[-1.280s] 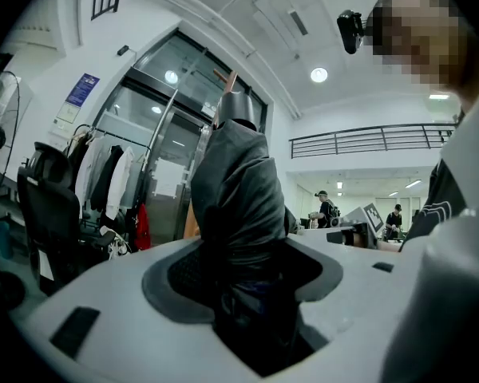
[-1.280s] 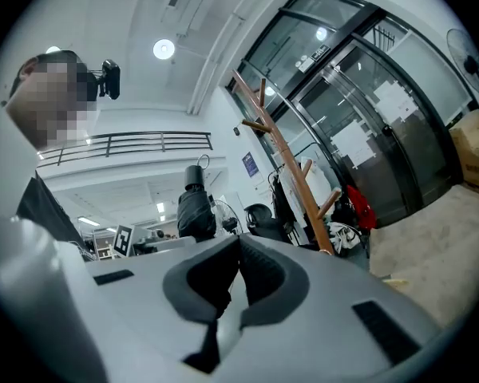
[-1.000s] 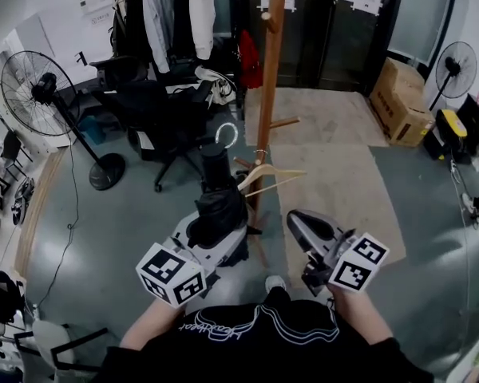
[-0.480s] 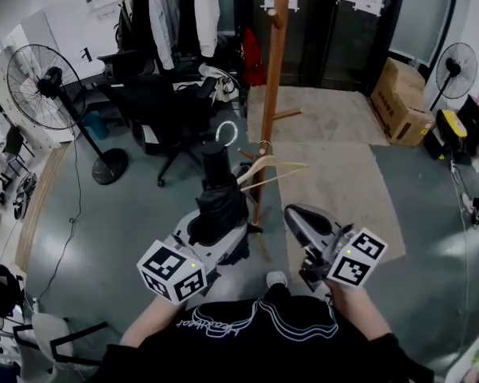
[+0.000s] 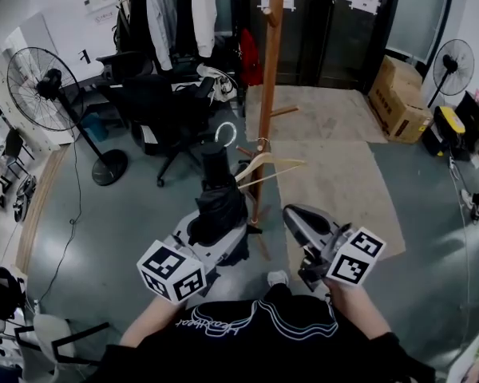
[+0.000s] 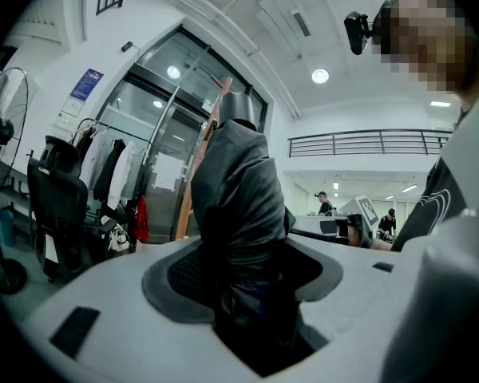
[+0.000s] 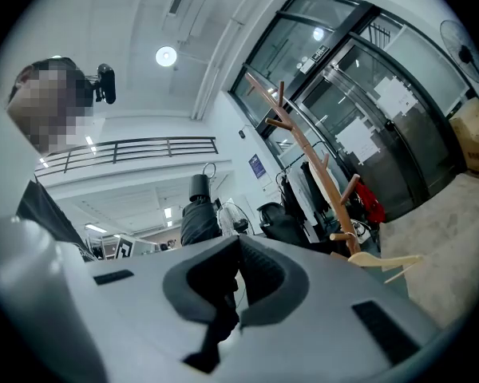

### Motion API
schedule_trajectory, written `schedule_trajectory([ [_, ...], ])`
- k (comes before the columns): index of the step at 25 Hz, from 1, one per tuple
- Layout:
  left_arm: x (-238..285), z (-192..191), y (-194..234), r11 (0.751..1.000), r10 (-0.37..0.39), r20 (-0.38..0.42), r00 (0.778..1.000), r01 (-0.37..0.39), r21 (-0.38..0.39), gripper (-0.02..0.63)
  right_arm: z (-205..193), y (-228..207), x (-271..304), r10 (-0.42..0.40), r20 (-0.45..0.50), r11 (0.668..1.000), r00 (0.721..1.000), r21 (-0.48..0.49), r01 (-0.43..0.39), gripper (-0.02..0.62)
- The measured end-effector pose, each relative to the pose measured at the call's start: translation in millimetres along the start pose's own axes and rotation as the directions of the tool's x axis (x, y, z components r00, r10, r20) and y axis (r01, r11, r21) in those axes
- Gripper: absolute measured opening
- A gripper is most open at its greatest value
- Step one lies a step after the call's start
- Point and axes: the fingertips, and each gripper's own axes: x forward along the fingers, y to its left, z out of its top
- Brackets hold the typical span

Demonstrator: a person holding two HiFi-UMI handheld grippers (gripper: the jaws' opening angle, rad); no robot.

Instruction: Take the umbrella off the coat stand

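The umbrella (image 5: 215, 183) stands upright in the left gripper (image 5: 213, 228), whose jaws are clamped round its folded black cloth low down. The barrel and the ring handle (image 5: 226, 133) rise above the jaws. In the head view it is just left of the stand (image 5: 270, 70). The ring appears to be off any peg, though it sits close to the low pegs and to the wooden hanger (image 5: 268, 166) on the pole. The right gripper (image 5: 302, 220) is just right of the pole, beside the umbrella but apart from it, with its jaws together and nothing between them.

The task looks nearly done, and what remains is to carry the umbrella clear. To do that well, the person should draw it toward the body and to the left, away from the pole, keeping it upright so the ring cannot snag a peg or the hanger's arm. The soft, bunched cloth may slip inside the grip, so the pull should be slow and even, without twisting. The right gripper should stay out of the path, or steady the barrel if it tips.
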Motion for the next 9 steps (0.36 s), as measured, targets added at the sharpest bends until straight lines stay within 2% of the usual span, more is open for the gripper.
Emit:
schedule_trajectory([
  [5, -1.1, -6.2, -2.0, 1.0, 0.004, -0.012, 1.0, -0.004, -0.012, 0.239, -4.1, 10.0, 0.0, 0.023, -0.022, 0.998, 0.999, -0.061, -0.025, 0.002],
  [9, -3.0, -9.6, -2.4, 1.0, 0.003, -0.022, 1.0, -0.004, -0.023, 0.239, -5.9, 10.6, 2.3, 0.022, -0.026, 0.998, 0.999, -0.059, -0.024, 0.002],
])
